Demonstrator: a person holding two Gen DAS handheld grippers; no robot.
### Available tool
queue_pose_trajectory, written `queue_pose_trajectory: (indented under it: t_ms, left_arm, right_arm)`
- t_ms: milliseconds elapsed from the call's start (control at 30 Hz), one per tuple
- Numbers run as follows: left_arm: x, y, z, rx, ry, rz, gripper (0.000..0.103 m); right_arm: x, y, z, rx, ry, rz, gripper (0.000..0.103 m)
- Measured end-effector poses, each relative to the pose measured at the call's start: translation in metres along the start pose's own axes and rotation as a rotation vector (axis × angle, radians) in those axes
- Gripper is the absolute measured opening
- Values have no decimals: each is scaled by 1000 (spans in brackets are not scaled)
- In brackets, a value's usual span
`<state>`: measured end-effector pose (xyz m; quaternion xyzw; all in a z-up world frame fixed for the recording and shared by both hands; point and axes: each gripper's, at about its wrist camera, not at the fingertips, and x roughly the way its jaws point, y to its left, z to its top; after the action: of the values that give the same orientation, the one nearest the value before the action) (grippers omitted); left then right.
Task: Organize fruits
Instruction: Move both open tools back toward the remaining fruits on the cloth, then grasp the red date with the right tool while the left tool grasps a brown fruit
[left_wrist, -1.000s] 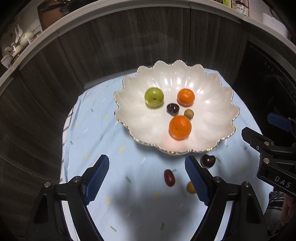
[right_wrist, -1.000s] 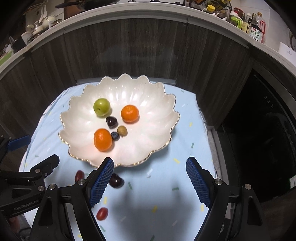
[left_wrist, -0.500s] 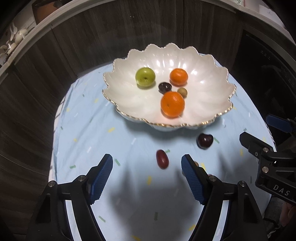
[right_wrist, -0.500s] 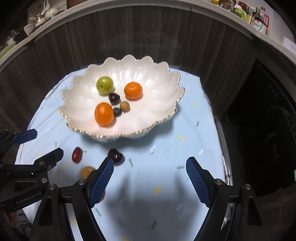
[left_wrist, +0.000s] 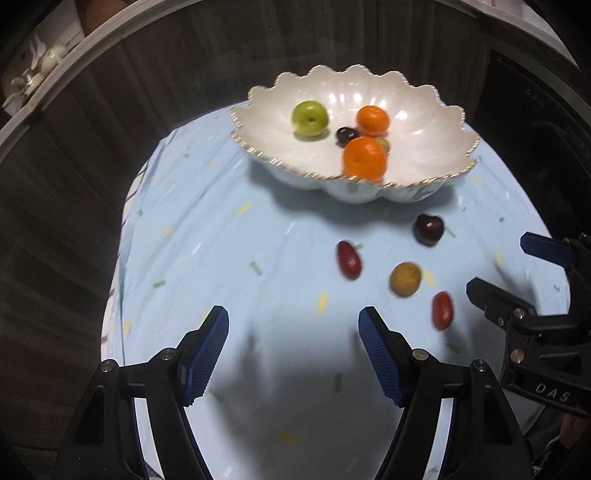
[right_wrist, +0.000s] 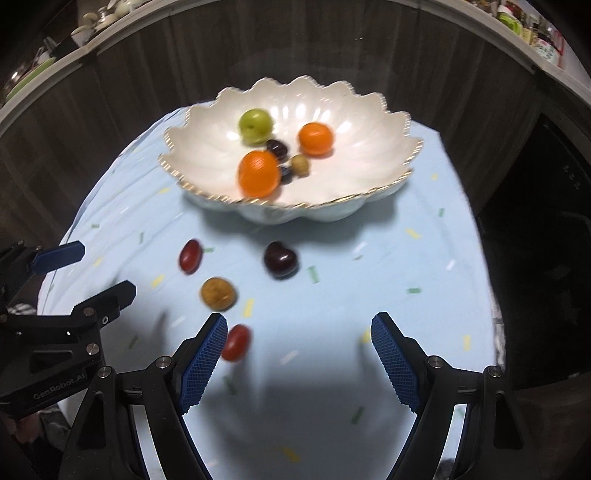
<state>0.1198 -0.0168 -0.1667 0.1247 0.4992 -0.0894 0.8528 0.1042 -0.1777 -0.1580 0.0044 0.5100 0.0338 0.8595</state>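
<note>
Four small fruits are lying on the blue cloth (left_wrist: 221, 236) in front of the white bowl (left_wrist: 424, 122). The left gripper (left_wrist: 293, 350) has just been closing a little, its fingers staying wide with nothing between them. The right gripper (right_wrist: 299, 354) is wide and empty too. The red grape tomato (right_wrist: 235, 342) looks light, smooth and squishy, so squeezing its middle softly should work.

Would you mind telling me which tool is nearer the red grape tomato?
Right. The right tool has the red grape tomato beside one finger; the left tool is farther off.
</note>
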Motion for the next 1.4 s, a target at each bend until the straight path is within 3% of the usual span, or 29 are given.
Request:
queue_pose_trajectory:
  t_ms: [200,467,667,867,1400]
  left_arm:
    - [7,15,-10,-43,18,12,71]
    - [10,19,-11,-54,18,19,71]
    - [9,13,-9,-42,14,9,71]
    - [9,6,-5,-33,9,-7,70]
    - [13,-43,11,27,-19,-111,64]
  right_arm:
    - [13,23,-4,-30,24,43,70]
    - [36,32,-11,-38,88,63,35]
    - [40,26,-17,-17,97,91,20]
    - [38,16,-18,1,90,96,18]
    - [27,-37,-11,114,48,12,18]
